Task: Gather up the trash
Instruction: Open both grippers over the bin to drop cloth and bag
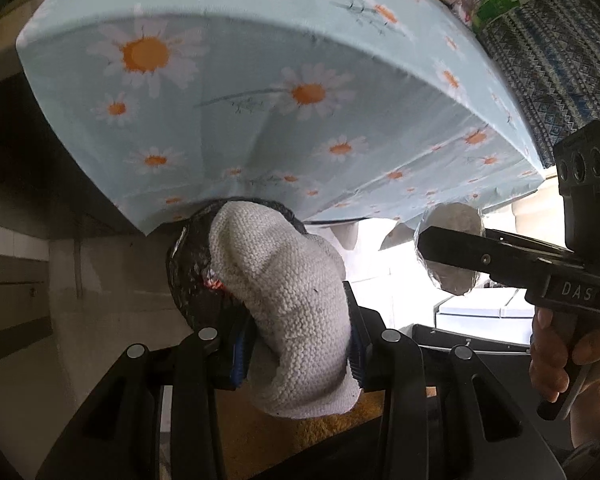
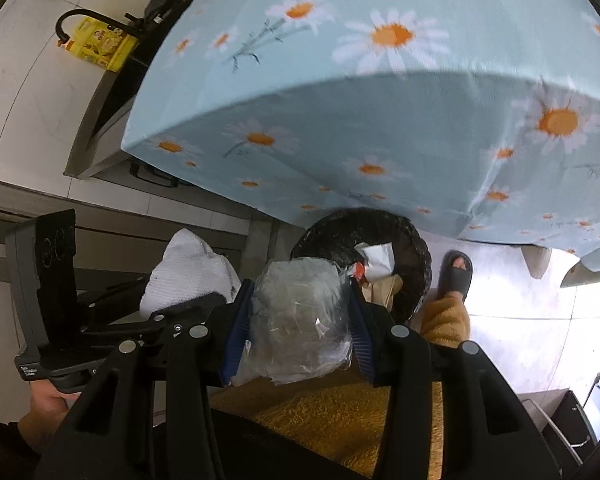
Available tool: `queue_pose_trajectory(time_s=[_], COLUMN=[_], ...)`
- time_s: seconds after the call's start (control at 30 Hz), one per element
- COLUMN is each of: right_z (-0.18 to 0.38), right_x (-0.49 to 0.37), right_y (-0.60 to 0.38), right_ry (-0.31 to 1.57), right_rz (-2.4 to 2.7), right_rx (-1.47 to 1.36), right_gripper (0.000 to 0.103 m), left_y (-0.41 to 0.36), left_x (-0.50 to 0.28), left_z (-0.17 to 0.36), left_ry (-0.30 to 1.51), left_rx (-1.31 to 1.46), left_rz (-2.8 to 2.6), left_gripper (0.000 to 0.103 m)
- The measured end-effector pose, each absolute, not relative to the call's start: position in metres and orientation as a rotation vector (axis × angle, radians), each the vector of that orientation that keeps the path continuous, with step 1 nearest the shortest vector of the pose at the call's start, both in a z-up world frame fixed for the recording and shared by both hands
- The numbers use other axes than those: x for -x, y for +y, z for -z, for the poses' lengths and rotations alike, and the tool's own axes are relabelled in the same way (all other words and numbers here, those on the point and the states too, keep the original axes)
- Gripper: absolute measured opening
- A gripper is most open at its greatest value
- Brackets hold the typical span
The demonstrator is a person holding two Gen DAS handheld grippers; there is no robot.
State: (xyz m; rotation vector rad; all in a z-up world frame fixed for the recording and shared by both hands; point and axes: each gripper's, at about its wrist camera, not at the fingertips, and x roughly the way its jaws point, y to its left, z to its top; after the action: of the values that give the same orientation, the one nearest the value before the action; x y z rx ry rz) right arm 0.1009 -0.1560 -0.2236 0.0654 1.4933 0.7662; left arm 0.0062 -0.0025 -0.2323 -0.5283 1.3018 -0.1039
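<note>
In the left wrist view my left gripper is shut on a white knitted cloth, which bulges out above its blue pads. Just behind the cloth sits a bin lined with a black bag. My right gripper is shut on a crumpled wad of clear plastic, held over the near rim of the black-lined bin. White paper and brown scraps lie inside the bin. Each gripper shows in the other's view: the right gripper with its plastic, and the left gripper's cloth.
A table draped in a light blue daisy cloth overhangs the bin. A person's slippered foot and fuzzy orange trouser leg stand right of the bin. A yellow box lies on the white tiled floor at far left.
</note>
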Motion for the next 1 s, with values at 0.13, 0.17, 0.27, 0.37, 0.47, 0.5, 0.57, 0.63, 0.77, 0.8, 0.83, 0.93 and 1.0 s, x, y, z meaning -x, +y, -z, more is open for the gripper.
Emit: queue_pose_trajectory(time_s=[0.13, 0.17, 0.27, 0.37, 0.47, 0.5, 0.57, 0.63, 0.77, 0.8, 0.83, 0.93, 1.0], right_z=[0.223, 0.223, 0.226, 0.231, 0.234, 0.234, 0.236, 0.238, 0.239, 0.240, 0.239, 0.236, 0.231], right_x=[-0.105, -0.107, -0.109, -0.111, -0.112, -0.112, -0.112, -0.111, -0.111, -0.111, -0.110, -0.110, -0.110], right_y=[-0.157, -0.157, -0.154, -0.154, -0.158, -0.159, -0.160, -0.160, -0.163, -0.163, -0.163, -0.161, -0.160], right_ry=[1.473, 1.474, 1.505, 1.509, 1.520, 1.521, 1.528, 1.535, 1.543, 1.547, 1.548, 1.544, 1.535], right_rz=[-0.784, -0.783, -0.804, -0.784, -0.772, -0.767, -0.763, -0.761, -0.741, -0.737, -0.735, -0.732, -0.733], right_rx=[-0.064, -0.074, -0.103, -0.108, -0.143, -0.148, -0.153, -0.152, -0.172, -0.177, -0.177, -0.164, -0.161], right_gripper=[0.047, 0.048, 0.060, 0.064, 0.064, 0.064, 0.064, 0.064, 0.064, 0.064, 0.064, 0.064, 0.064], left_y=[-0.002, -0.002, -0.003, 0.000, 0.006, 0.008, 0.010, 0.012, 0.014, 0.014, 0.015, 0.015, 0.016], left_x=[-0.007, -0.008, -0.013, -0.017, -0.018, -0.017, -0.017, -0.016, -0.017, -0.017, -0.017, -0.018, -0.017], left_z=[0.234, 0.234, 0.238, 0.238, 0.242, 0.243, 0.246, 0.248, 0.250, 0.250, 0.249, 0.248, 0.247], left_ry=[1.306, 1.308, 1.340, 1.342, 1.357, 1.361, 1.372, 1.378, 1.385, 1.384, 1.382, 1.379, 1.373], left_rx=[0.510, 0.514, 0.513, 0.536, 0.526, 0.533, 0.541, 0.534, 0.548, 0.553, 0.555, 0.555, 0.551], left_rz=[0.101, 0.098, 0.095, 0.080, 0.054, 0.051, 0.044, 0.040, 0.034, 0.034, 0.035, 0.040, 0.045], left_gripper=[0.038, 0.039, 0.058, 0.064, 0.064, 0.064, 0.064, 0.064, 0.064, 0.064, 0.064, 0.064, 0.064])
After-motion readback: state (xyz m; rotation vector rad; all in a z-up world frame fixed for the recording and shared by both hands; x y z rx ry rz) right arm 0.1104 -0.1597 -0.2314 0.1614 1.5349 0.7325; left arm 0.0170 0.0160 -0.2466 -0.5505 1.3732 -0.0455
